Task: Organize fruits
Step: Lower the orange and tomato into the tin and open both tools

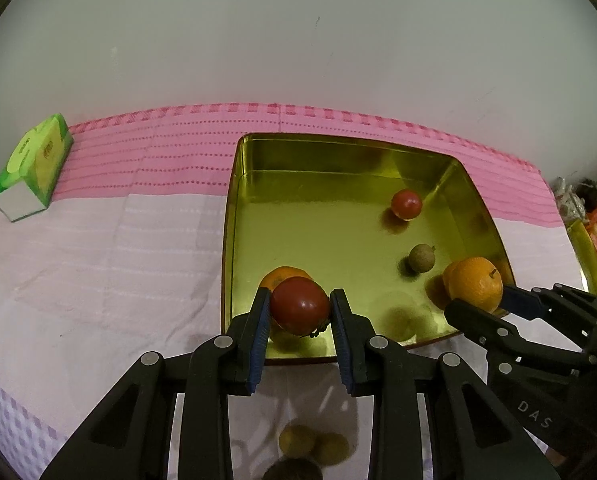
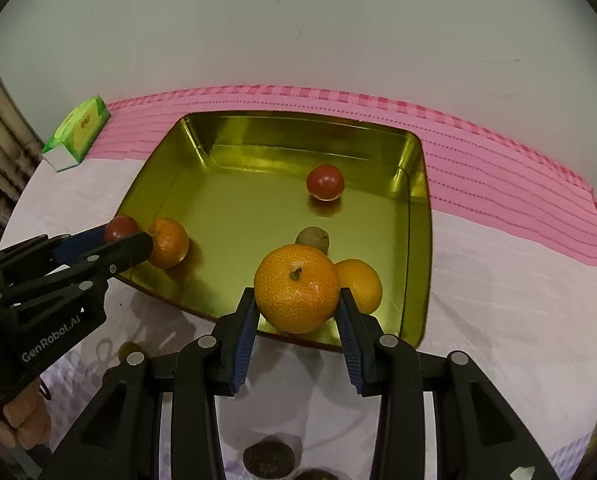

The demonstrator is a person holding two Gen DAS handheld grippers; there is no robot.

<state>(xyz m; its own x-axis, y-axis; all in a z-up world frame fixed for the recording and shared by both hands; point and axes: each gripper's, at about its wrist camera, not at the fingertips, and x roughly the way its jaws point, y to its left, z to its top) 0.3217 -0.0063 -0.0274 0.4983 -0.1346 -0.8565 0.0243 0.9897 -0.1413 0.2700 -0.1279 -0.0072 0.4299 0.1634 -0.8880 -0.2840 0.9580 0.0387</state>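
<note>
Left gripper [image 1: 300, 308] clamped on tomato [image 1: 300, 305], right gripper [image 2: 297, 306] clamped on tangerine [image 2: 297, 288], above tray's [image 2: 424, 216] near edge.

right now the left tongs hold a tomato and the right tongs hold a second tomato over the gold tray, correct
Not quite. The left tongs do hold a tomato, but the right tongs hold an orange, not a second tomato, as the right wrist view shows. Both are over the gold tray.
</note>
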